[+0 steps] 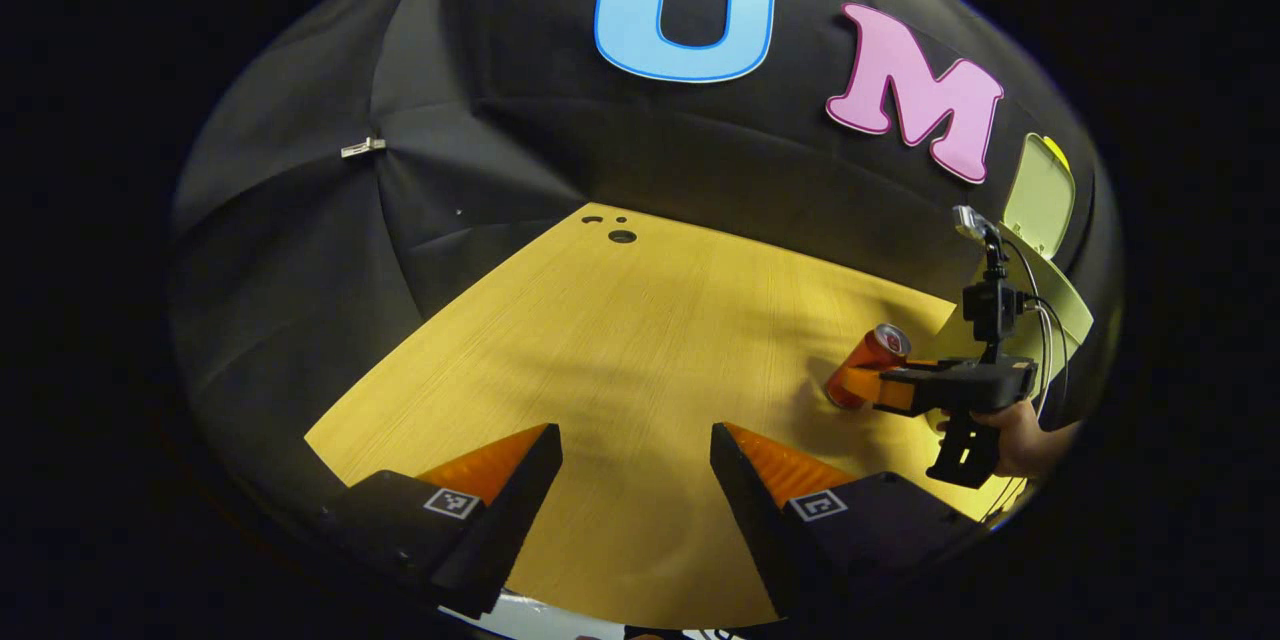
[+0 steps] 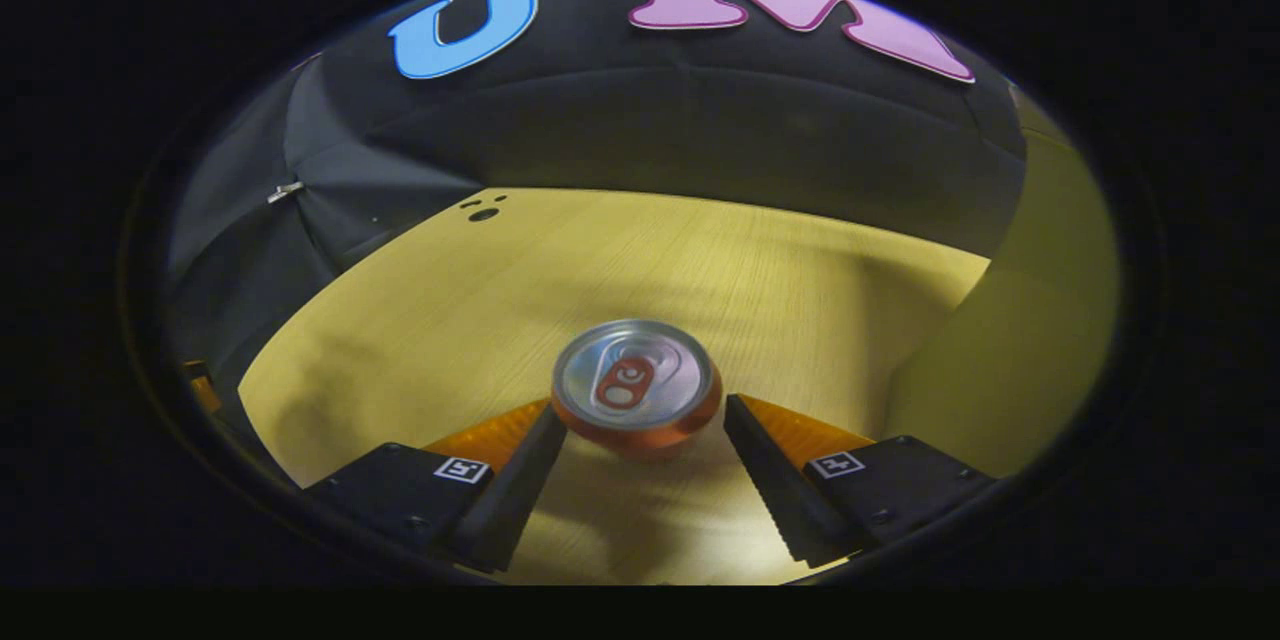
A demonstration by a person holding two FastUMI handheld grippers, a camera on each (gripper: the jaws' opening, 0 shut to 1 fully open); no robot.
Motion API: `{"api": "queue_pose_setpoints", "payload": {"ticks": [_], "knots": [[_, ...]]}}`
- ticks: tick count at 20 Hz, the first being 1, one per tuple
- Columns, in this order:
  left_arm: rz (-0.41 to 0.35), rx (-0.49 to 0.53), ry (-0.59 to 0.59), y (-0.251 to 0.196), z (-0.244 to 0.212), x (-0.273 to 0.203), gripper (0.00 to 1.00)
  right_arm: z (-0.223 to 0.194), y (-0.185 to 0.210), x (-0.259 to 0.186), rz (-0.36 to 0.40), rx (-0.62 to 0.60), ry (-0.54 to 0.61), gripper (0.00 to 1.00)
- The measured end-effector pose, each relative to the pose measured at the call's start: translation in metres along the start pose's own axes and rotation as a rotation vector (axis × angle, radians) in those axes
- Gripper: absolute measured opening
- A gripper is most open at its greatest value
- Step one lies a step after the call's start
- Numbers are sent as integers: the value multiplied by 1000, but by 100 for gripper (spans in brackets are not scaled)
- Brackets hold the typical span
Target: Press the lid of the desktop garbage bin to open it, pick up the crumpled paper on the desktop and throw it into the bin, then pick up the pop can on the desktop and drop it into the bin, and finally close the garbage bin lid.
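Wooden table (image 1: 640, 340) with holes (image 1: 621, 236) near its far corner; metal clip (image 1: 362, 148) on the black cloth wall (image 1: 300, 250).

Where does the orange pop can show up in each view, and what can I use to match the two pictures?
Left gripper view: the orange pop can with the silver top sits tilted at the right, at the right gripper.
Right gripper view: bottom centre, top facing the camera, between that gripper's fingers.
Shared landmark: the dark round holes in the yellow wooden desktop at its far edge.

In the left gripper view, the pop can (image 1: 866, 366) lies tilted on the table (image 1: 620, 360) at three o'clock, the right gripper (image 1: 880, 388) at it, the garbage bin (image 1: 1050, 300) just behind, lid (image 1: 1040, 195) raised.
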State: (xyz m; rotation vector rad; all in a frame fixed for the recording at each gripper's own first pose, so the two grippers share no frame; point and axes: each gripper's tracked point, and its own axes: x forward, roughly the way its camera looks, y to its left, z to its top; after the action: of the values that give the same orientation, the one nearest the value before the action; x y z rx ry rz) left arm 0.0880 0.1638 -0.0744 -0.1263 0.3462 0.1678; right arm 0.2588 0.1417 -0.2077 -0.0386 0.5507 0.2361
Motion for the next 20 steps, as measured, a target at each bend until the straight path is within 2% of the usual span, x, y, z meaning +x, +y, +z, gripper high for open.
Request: {"api": "queue_pose_setpoints", "payload": {"ticks": [5, 7, 9, 10, 12, 20], "knots": [[-6, 2, 12, -1, -3, 0, 96, 7, 0, 7, -20, -14, -21, 99], [-4, 4, 19, -1, -7, -1, 96, 8, 2, 6, -16, -20, -20, 83], [-4, 11, 22, 0, -10, -4, 100, 9, 1, 4, -8, -30, -19, 83], [-8, 14, 21, -1, -11, -5, 96, 11, 3, 2, -2, -39, -26, 83], [-15, 22, 17, -2, -12, -8, 96, 15, 7, -6, 8, -62, -40, 83], [-70, 43, 0, -14, -21, -12, 96, 53, 25, -81, 45, -139, -132, 83]]}}
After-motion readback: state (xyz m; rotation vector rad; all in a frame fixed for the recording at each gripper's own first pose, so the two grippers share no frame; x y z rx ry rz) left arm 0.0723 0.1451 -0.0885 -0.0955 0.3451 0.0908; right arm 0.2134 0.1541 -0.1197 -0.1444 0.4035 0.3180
